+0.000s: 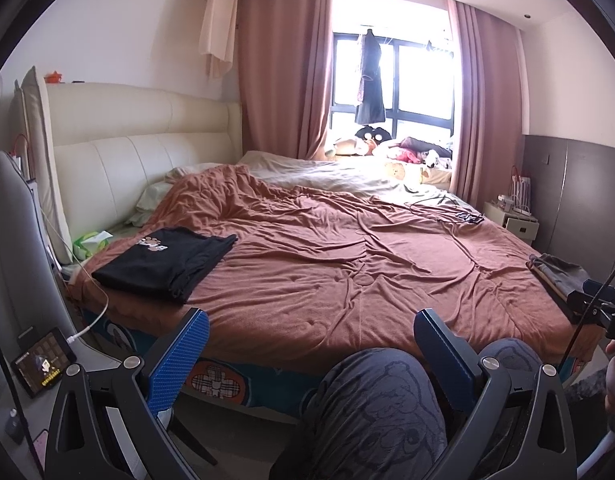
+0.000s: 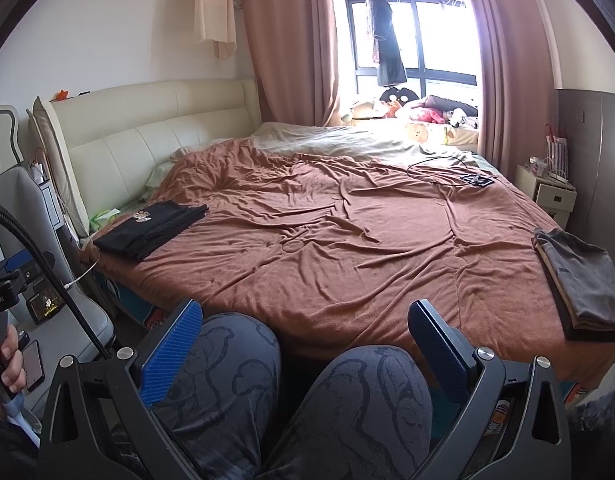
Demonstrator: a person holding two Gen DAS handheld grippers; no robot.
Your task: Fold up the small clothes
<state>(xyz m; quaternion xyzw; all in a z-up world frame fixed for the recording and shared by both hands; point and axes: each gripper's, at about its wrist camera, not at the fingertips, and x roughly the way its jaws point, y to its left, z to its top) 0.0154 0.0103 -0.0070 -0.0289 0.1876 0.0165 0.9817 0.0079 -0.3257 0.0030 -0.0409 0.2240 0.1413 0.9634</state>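
Note:
A folded black garment with a small cartoon print (image 1: 167,262) (image 2: 151,228) lies on the bed's near left corner. At the near right corner a stack of folded grey and brown clothes (image 2: 579,288) (image 1: 557,276) rests. My left gripper (image 1: 311,328) is open and empty, held over a person's knees in front of the bed. My right gripper (image 2: 305,316) is also open and empty, above the same patterned grey trousers (image 2: 299,392). Both grippers are well short of either pile.
A rumpled brown blanket (image 1: 347,256) covers the wide bed with a cream headboard (image 1: 139,148). A black cable and a small device (image 2: 471,178) lie at its far right. A phone on a charger (image 1: 41,360) sits at left, a white nightstand (image 2: 547,192) at right.

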